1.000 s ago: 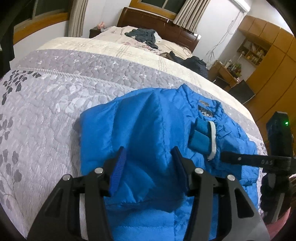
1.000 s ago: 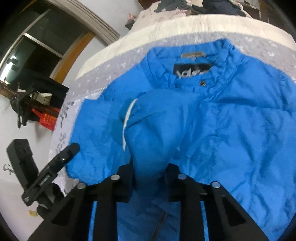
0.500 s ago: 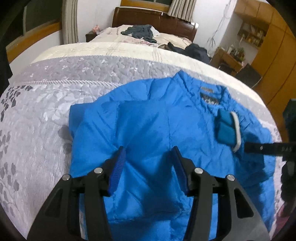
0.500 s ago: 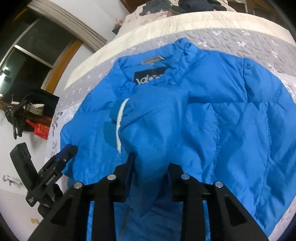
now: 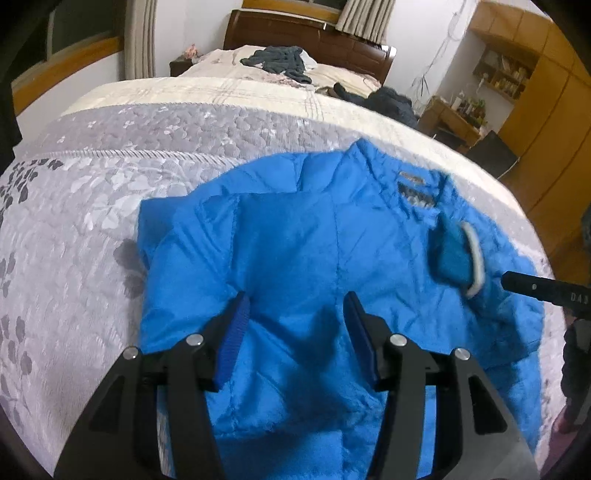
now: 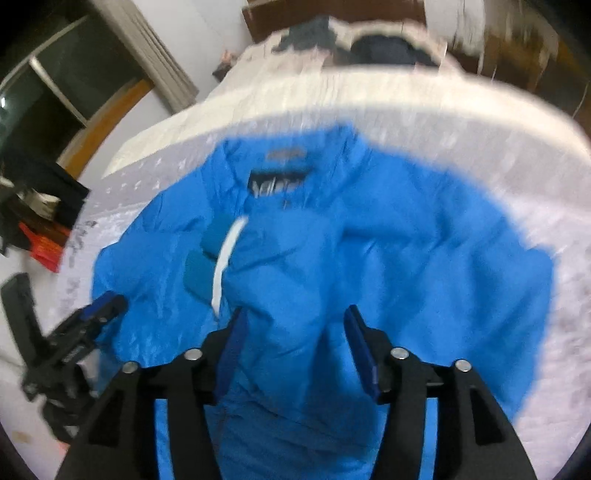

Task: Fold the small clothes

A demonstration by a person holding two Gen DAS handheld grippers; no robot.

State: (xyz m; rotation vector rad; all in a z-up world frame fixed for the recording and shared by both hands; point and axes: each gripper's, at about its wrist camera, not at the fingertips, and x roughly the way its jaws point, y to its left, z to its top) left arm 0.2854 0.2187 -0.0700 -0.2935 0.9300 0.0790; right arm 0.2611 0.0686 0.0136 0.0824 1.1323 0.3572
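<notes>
A small bright blue puffer jacket (image 5: 314, 251) lies on the grey quilted bedspread (image 5: 92, 221), collar toward the headboard. One sleeve is folded across its front, its teal cuff with white trim (image 5: 456, 254) resting near the collar label. My left gripper (image 5: 295, 314) hovers open over the jacket's lower left part, nothing between its fingers. In the blurred right wrist view, my right gripper (image 6: 293, 325) stands open above the jacket (image 6: 406, 258), just behind the folded sleeve's cuff (image 6: 212, 258). Each gripper shows at the edge of the other's view.
Dark clothes (image 5: 280, 62) lie near the wooden headboard (image 5: 314, 33) and more at the bed's right side (image 5: 388, 103). Wooden cabinets and a desk (image 5: 517, 92) stand to the right. A window and curtain (image 6: 110, 74) are on the left.
My right gripper has opened and let go of the sleeve, which now lies across the jacket's front. Both grippers have drawn back a little; the left one stayed open.
</notes>
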